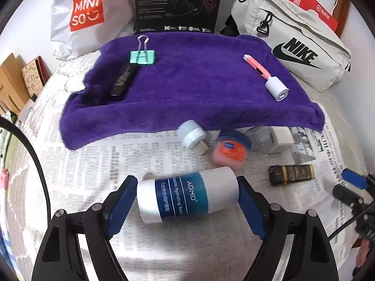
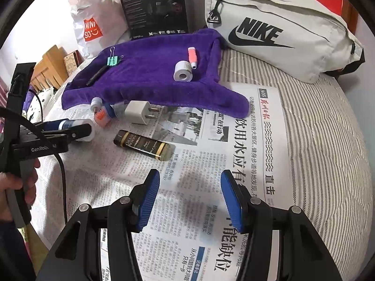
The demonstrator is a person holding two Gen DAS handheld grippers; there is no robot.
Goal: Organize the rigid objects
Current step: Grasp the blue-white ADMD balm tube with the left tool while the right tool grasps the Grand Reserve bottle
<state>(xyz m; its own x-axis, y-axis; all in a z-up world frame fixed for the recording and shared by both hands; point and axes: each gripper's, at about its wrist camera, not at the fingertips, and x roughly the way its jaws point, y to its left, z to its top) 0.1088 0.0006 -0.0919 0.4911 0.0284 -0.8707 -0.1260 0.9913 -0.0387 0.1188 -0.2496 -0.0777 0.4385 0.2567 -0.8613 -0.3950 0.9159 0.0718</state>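
A white-and-blue balm tube (image 1: 187, 194) lies on its side on the newspaper (image 1: 93, 164) at lower centre of the left wrist view, its long axis spanning the open left gripper (image 1: 187, 207), whose pads flank both ends without pressing; the right gripper (image 2: 190, 199), open and empty, is farther off.

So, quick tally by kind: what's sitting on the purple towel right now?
Binder clip: 1
Black tube: 1
Pink pen-shaped tool: 1
White roll: 1
Total: 4
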